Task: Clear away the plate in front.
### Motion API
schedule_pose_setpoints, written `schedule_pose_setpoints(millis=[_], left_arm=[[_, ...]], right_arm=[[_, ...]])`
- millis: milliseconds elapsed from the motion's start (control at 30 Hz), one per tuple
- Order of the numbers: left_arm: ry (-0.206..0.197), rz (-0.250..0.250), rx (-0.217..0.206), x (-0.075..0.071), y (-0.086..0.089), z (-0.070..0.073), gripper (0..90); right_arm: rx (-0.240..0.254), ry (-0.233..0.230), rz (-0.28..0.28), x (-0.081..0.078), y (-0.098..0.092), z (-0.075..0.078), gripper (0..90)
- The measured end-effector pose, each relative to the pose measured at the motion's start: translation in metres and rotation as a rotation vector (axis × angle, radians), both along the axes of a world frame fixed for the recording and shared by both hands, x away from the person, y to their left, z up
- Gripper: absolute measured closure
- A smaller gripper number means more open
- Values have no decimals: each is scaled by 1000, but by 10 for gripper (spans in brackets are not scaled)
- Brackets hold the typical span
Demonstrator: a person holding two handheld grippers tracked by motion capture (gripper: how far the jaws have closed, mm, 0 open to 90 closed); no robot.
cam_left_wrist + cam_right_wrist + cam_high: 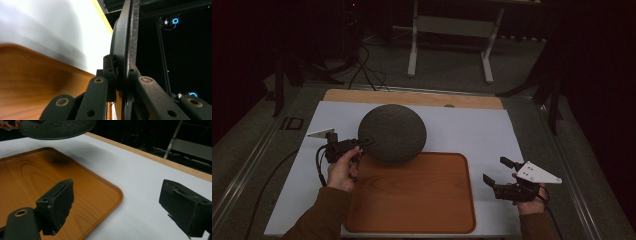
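A dark grey round plate (pixel 392 132) hangs in the air over the far left corner of the wooden tray (pixel 412 210). My left gripper (pixel 362 146) is shut on the plate's left rim, and in the left gripper view the plate (pixel 126 37) stands edge-on between the two jaws. In the right gripper view the plate (pixel 56 128) floats at the top left above the tray (pixel 30 177). My right gripper (pixel 496 171) rests open at the right of the tray, nothing between its fingers (pixel 58 202).
The tray lies on a white table cover (pixel 482 132) with a wooden table edge (pixel 412 97) at the back. A metal frame stand (pixel 449 35) is on the floor beyond the table. Cables (pixel 367 70) trail on the floor at the back left.
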State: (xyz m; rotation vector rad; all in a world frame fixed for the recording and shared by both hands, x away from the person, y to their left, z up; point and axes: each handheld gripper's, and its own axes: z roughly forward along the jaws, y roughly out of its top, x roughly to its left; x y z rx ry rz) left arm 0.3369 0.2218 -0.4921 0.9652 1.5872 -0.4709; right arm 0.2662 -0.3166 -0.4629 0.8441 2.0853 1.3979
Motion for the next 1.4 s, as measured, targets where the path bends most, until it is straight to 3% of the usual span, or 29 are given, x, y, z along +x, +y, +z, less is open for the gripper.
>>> schedule_pose_setpoints(millis=[300, 1000, 1400], left_arm=[[8, -31, 13, -10, -6, -5, 852], [2, -120, 0, -34, -26, -6, 853], [18, -158, 30, -44, -35, -9, 852]], right_arm=[[2, -5, 2, 0, 0, 1, 123], [6, -12, 7, -1, 0, 1, 123], [10, -17, 11, 1, -1, 2, 123]])
